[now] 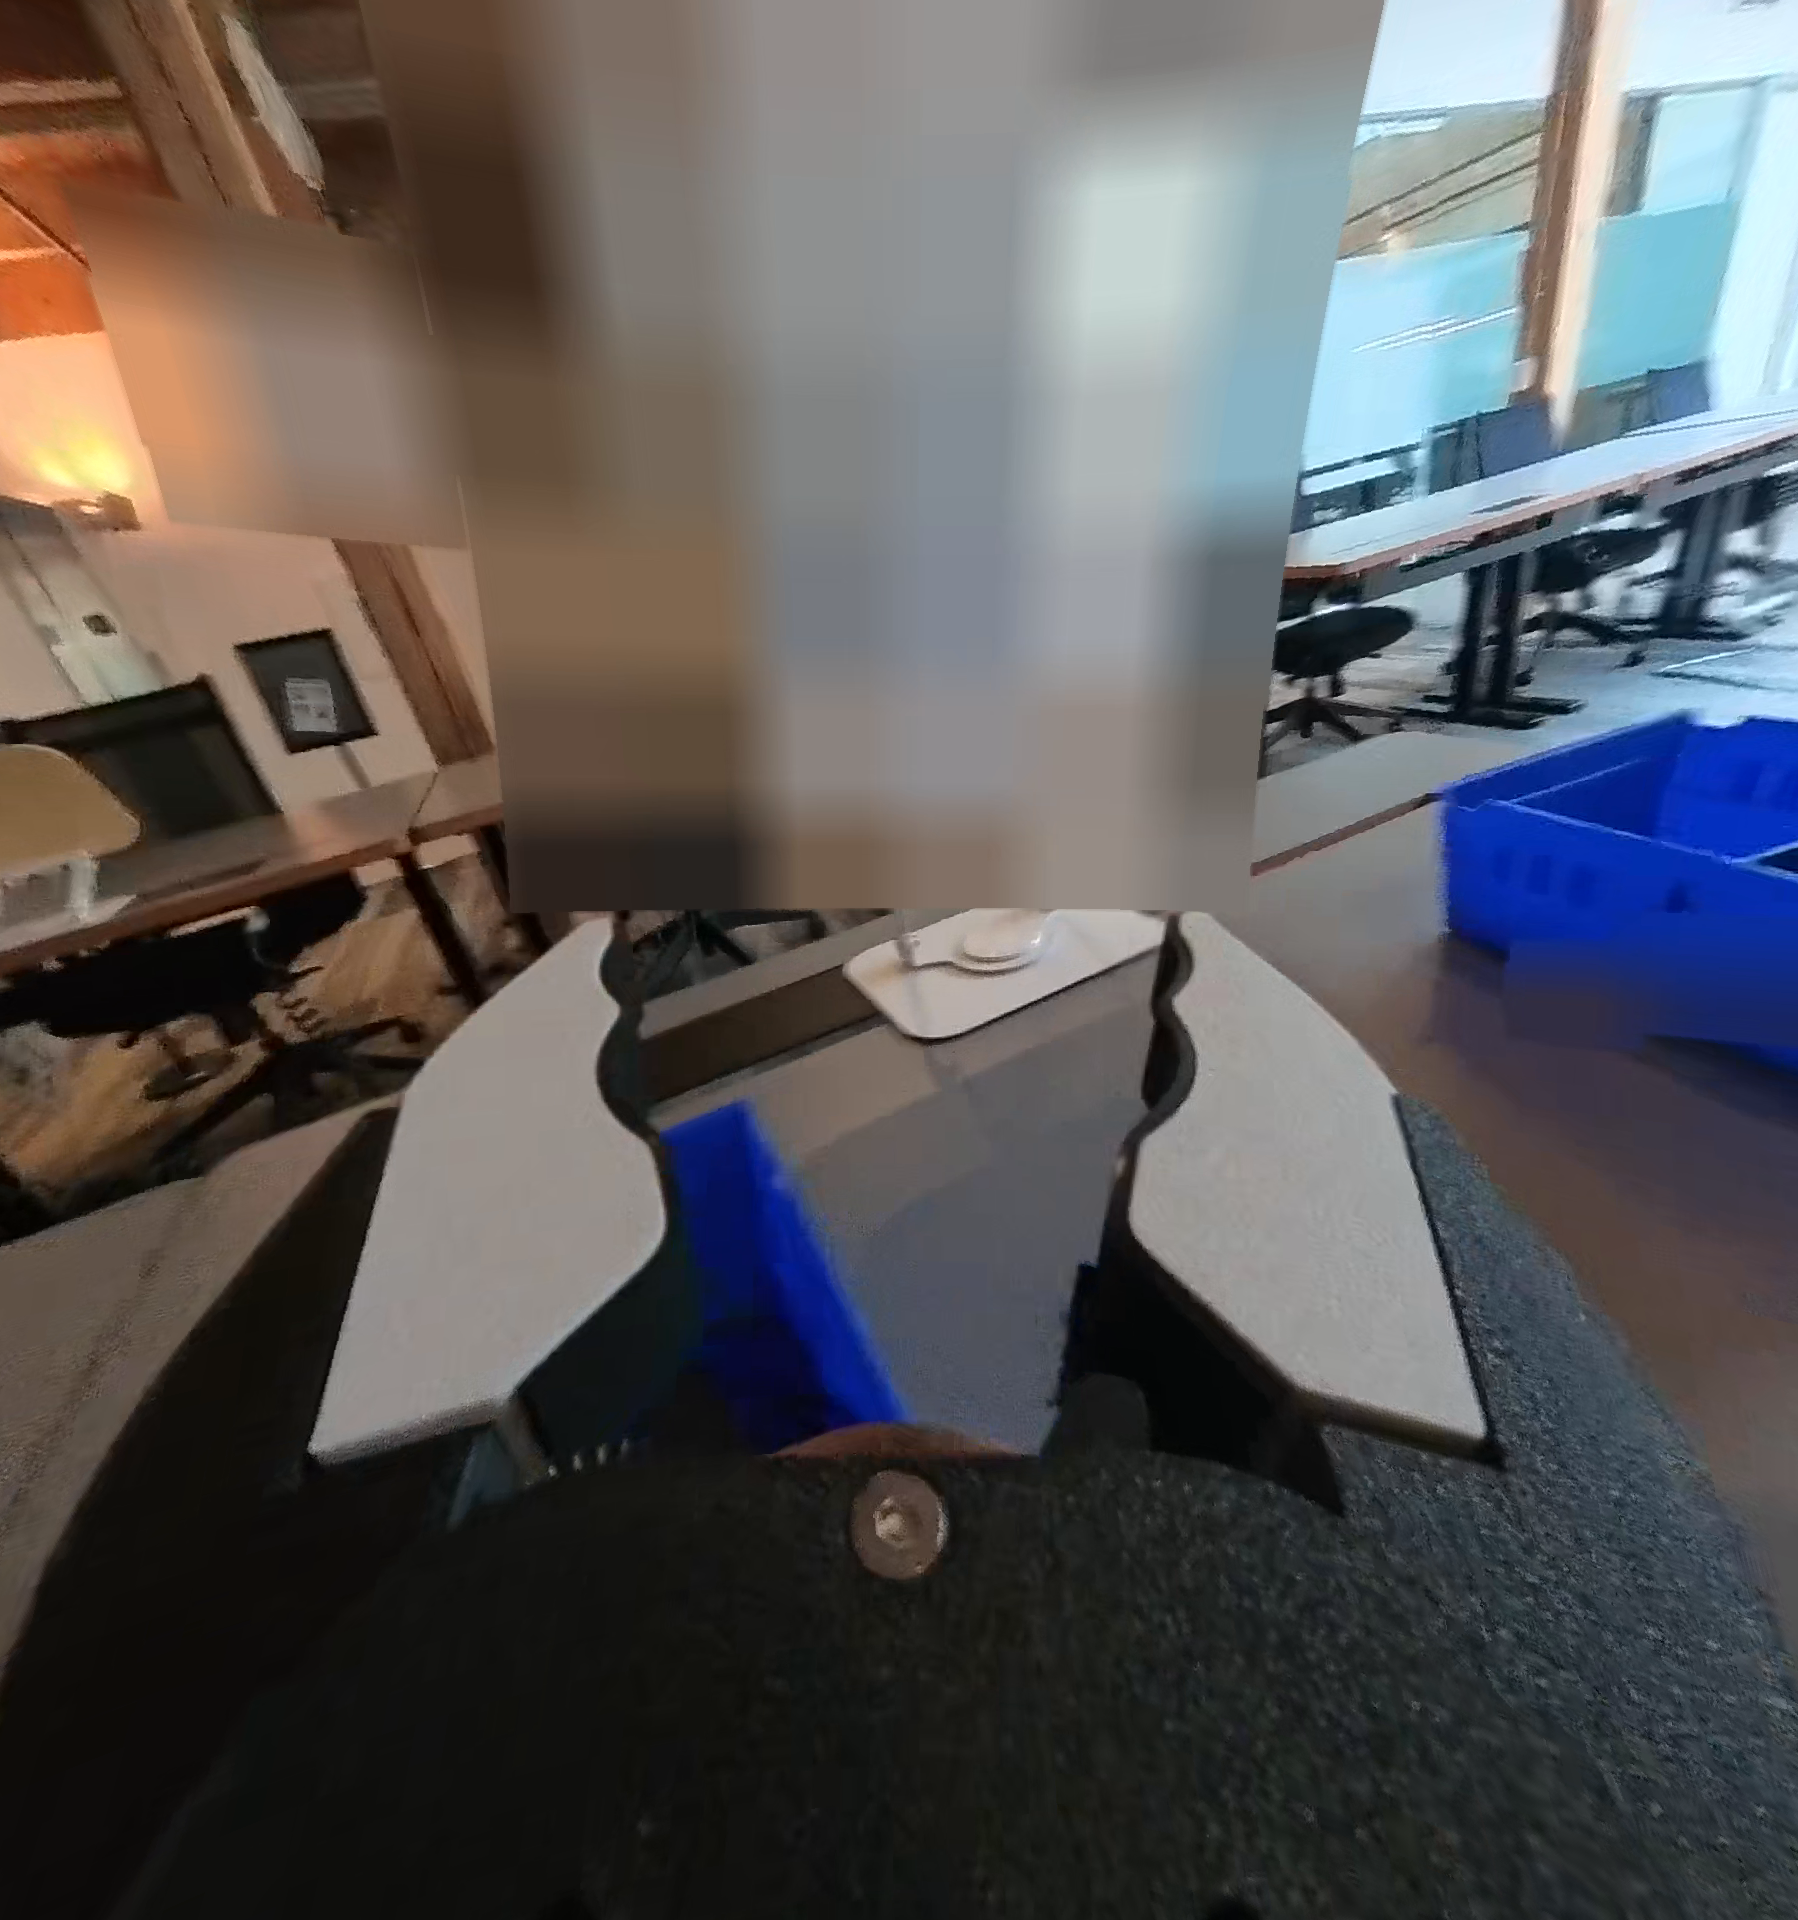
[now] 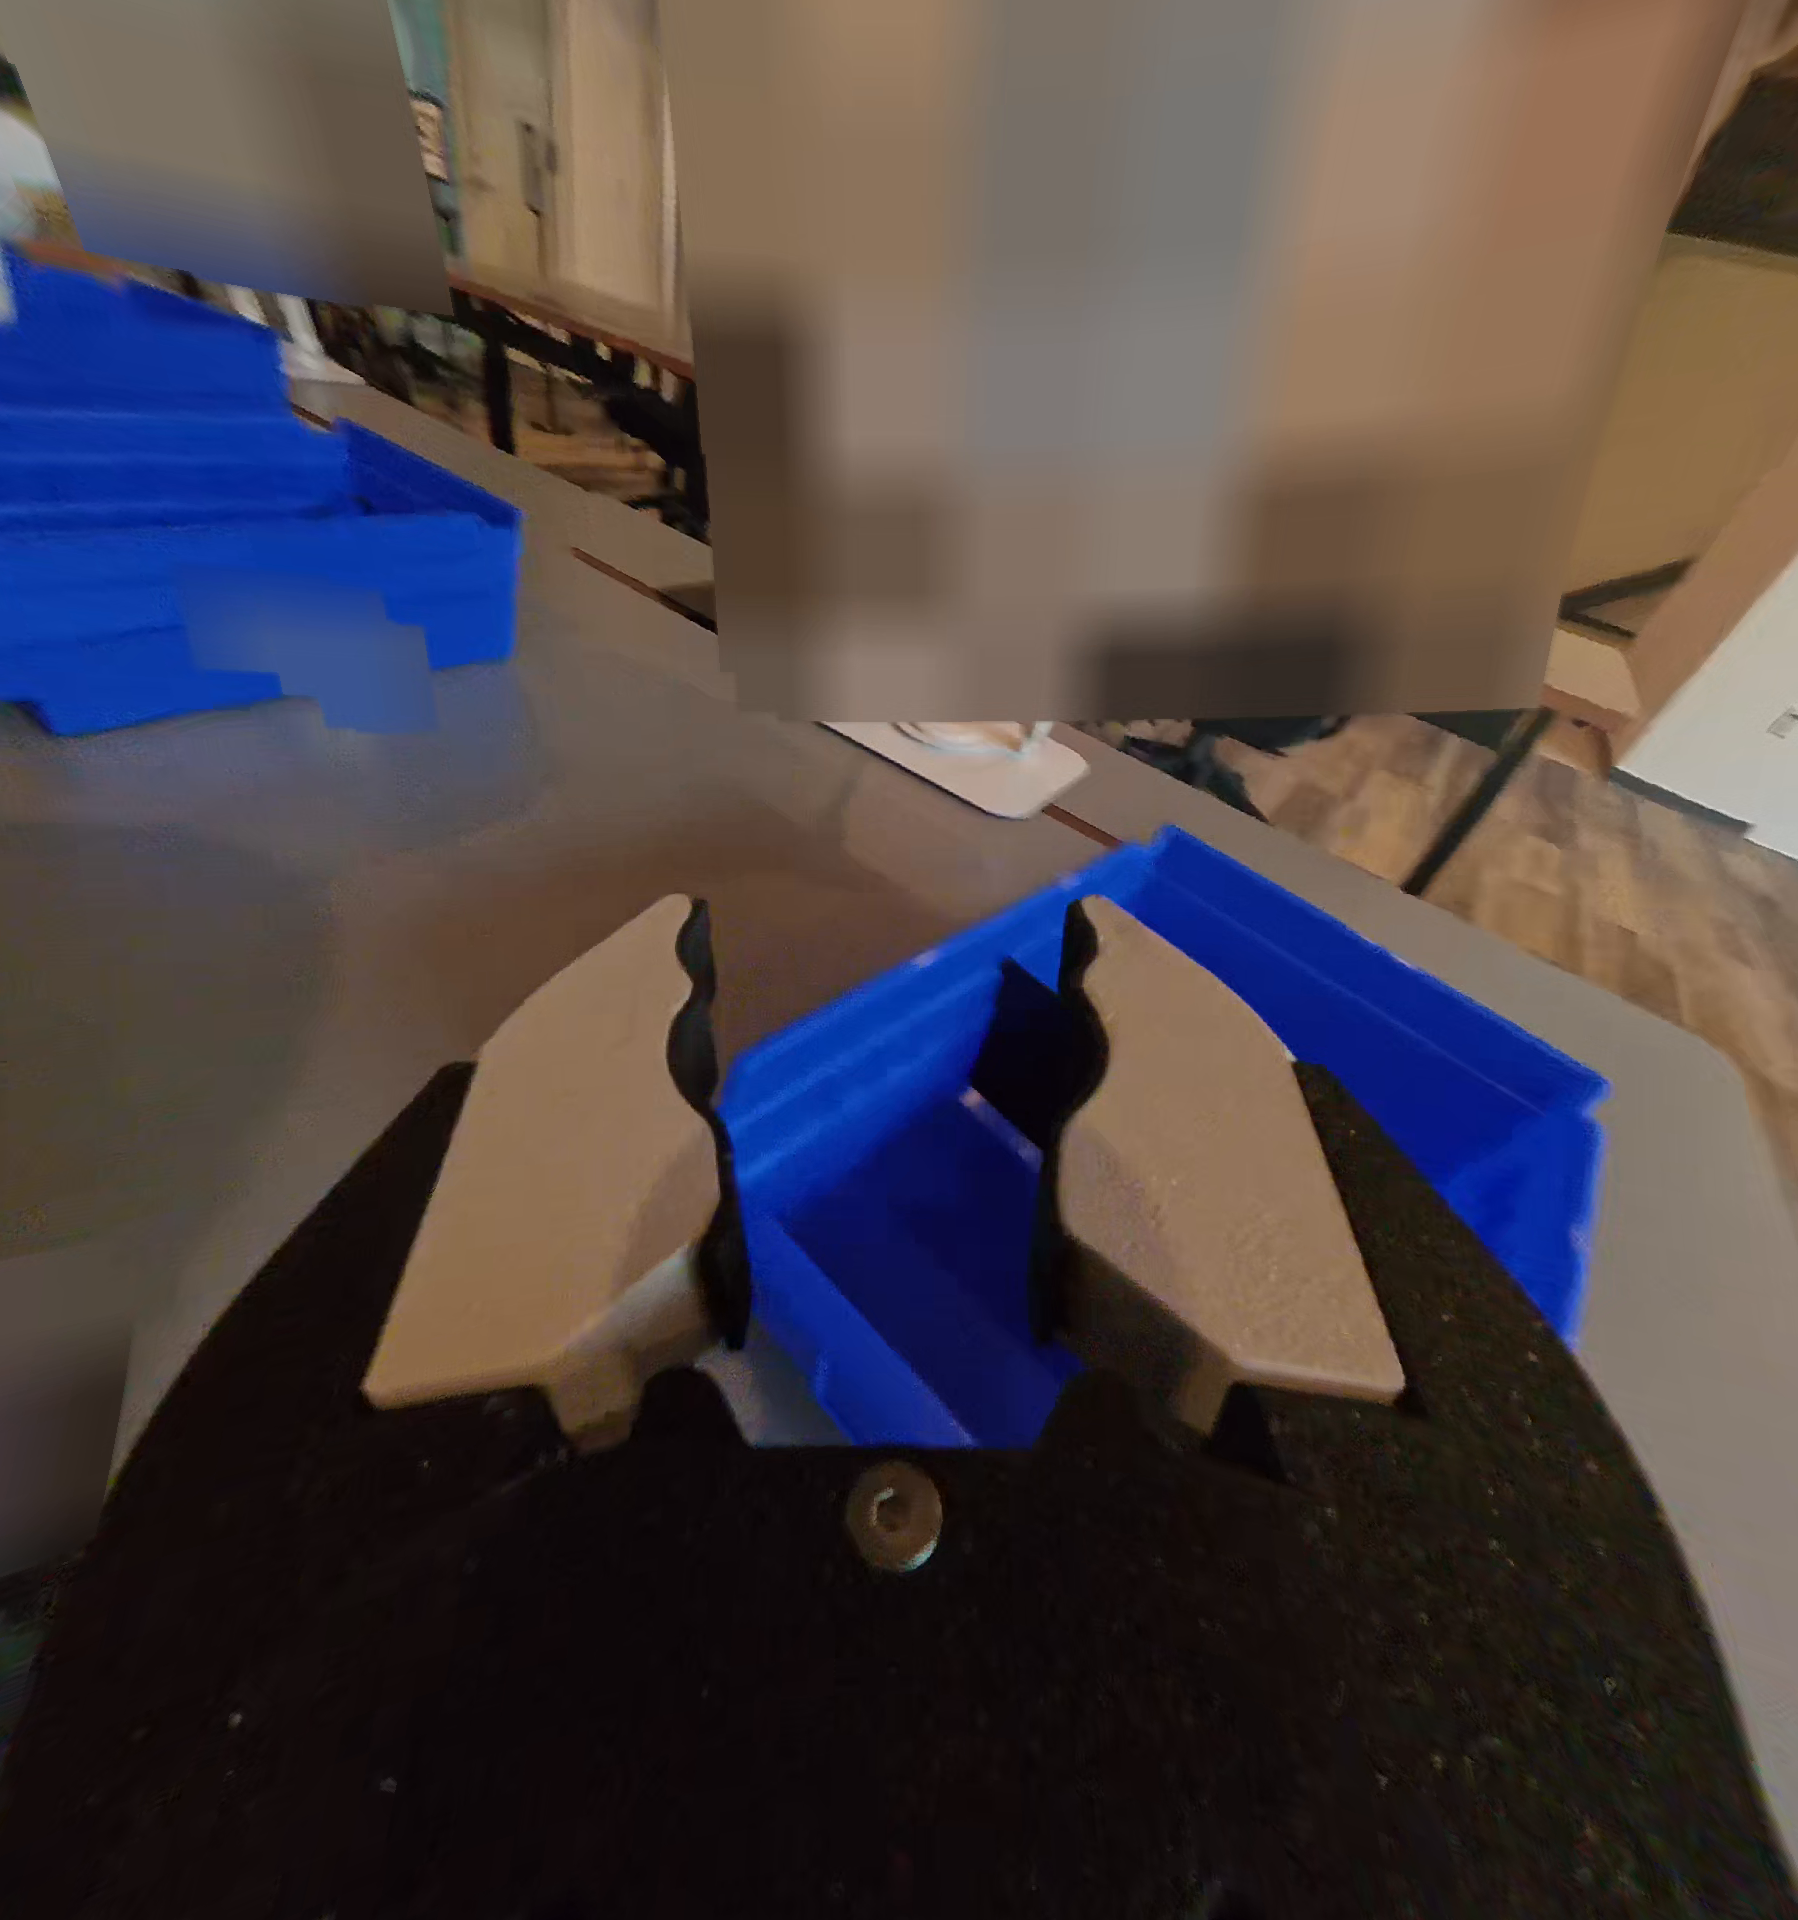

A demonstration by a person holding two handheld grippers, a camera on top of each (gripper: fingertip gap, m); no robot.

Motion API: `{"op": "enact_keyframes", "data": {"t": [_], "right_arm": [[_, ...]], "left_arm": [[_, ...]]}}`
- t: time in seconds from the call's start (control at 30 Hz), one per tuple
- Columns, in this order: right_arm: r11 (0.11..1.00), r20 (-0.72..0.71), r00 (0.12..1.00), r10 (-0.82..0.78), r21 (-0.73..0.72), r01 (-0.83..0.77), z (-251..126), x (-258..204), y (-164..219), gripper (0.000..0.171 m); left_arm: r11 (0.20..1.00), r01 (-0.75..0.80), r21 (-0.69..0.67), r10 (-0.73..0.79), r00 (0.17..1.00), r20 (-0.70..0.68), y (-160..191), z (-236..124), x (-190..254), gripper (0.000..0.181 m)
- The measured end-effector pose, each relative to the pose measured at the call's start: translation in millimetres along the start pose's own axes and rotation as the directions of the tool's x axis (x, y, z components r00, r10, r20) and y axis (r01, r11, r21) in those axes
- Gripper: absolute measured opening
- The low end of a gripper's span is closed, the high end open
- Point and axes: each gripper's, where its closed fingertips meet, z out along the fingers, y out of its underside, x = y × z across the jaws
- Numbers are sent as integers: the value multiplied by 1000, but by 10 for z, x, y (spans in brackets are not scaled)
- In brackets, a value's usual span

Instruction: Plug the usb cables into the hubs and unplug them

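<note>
No usb cable or hub shows in either view. My left gripper [image 1: 890,935] is open and empty, held above the grey table [image 1: 1342,997], with a blue bin [image 1: 760,1247] showing low between its fingers. My right gripper [image 2: 887,914] is open and empty, held over a blue divided bin [image 2: 1290,987] near the table's corner. A dark divider [image 2: 1020,1049] stands inside that bin. What lies in the bin is hidden by the fingers.
A white flat base with a round white part [image 1: 988,966] sits at the table's far edge; it also shows in the right wrist view [image 2: 1009,779]. Larger blue divided bins stand at the right [image 1: 1653,862] and at the left [image 2: 199,551]. Office desks and chairs stand beyond.
</note>
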Motion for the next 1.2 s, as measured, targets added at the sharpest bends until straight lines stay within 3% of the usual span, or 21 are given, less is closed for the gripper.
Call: {"op": "enact_keyframes", "data": {"t": [0.13, 0.2, 0.27, 0.37, 0.5, 0.67, 0.8, 0.83, 0.93, 0.97, 1.03, 1.2], "right_arm": [[990, 153, 986, 67, 112, -85, 138, -476, -320, 63], [968, 299, 944, 138, 160, -192, 311, -944, -487, 64], [962, 369, 903, 222, 70, -265, 623, -1412, -370, 64], [961, 240, 939, 245, -191, -201, 1215, -1716, 279, 83], [888, 5, 968, 249, -401, -226, 1718, -1542, 830, 94], [839, -132, 956, 263, -458, -295, 1949, -1407, 1101, 96], [844, -204, 961, 188, -466, -264, 1945, -1325, 1176, 91], [854, -205, 963, 175, -455, -252, 1938, -1328, 1153, 87], [919, -102, 978, 180, -338, -205, 1888, -1486, 893, 16], [947, -40, 985, 169, -269, -174, 1847, -1564, 756, 0], [973, 21, 992, 127, -198, -120, 1759, -1629, 604, 0], [960, -6, 997, 82, -268, -80, 1650, -1562, 733, 5]], "left_arm": [[983, 163, 91, -150, 980, -133, -37, 39, 794, 56], [973, 232, 8, -227, 959, -168, 220, 166, 1169, 53], [963, 216, -161, -231, 970, -81, 730, 321, 1335, 53], [927, 203, -315, -232, 971, -60, 1256, 431, 1511, 57], [901, 208, -380, -233, 972, -21, 1505, 461, 1481, 58], [895, 176, -410, -185, 983, 18, 1768, 391, 1417, 59], [903, 202, -380, -189, 979, 72, 1721, 388, 1332, 61], [900, 198, -388, -181, 980, 81, 1728, 385, 1329, 61], [887, 199, -417, -154, 978, 140, 1794, 387, 1306, 60], [885, 189, -426, -134, 979, 154, 1809, 393, 1299, 58], [885, 173, -431, -102, 978, 183, 1817, 404, 1280, 56], [890, 174, -422, -106, 978, 180, 1798, 429, 1324, 54]]}}
